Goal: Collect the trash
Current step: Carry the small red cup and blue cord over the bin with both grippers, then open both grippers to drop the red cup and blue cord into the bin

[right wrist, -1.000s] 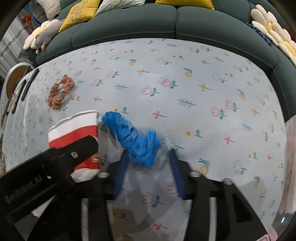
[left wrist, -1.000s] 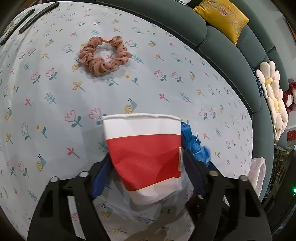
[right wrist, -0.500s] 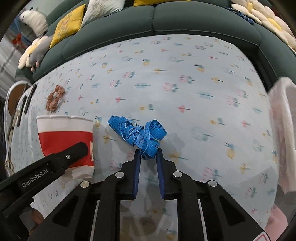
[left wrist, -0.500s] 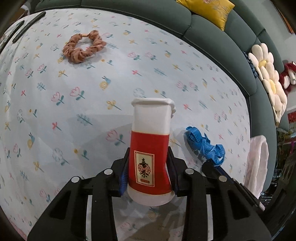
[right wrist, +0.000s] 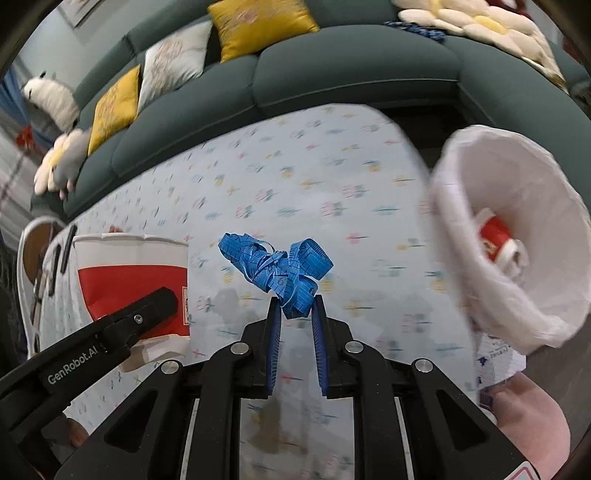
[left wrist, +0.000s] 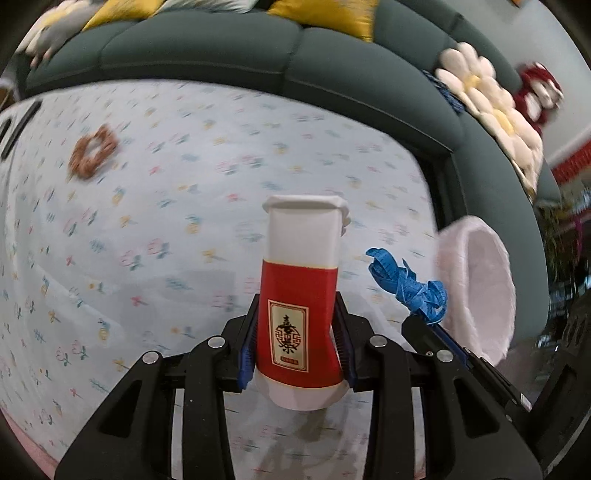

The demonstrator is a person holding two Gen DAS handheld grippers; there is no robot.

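Observation:
My left gripper point(left wrist: 297, 317) is shut on a squashed red and white paper cup point(left wrist: 301, 295), held above the flowered table. The cup also shows at the left of the right wrist view point(right wrist: 129, 284). My right gripper point(right wrist: 295, 302) is shut on a bundle of blue measuring tape point(right wrist: 277, 267), lifted off the table; the tape also shows in the left wrist view point(left wrist: 406, 284). A trash bin with a white bag liner point(right wrist: 509, 236) stands at the table's right end, with another red cup point(right wrist: 495, 236) inside. The bin also shows in the left wrist view point(left wrist: 480, 288).
A brown scrunchie point(left wrist: 92, 151) lies far left on the flowered tablecloth point(left wrist: 221, 166). Dark remotes point(left wrist: 18, 129) lie at the left edge. A green sofa point(left wrist: 258, 55) with yellow cushions point(right wrist: 258, 26) and flower pillows point(left wrist: 491, 107) wraps around the far side.
Both grippers have lifted their loads and swung right toward the bin. The bin's opening and the cup inside it have come into the right wrist view.

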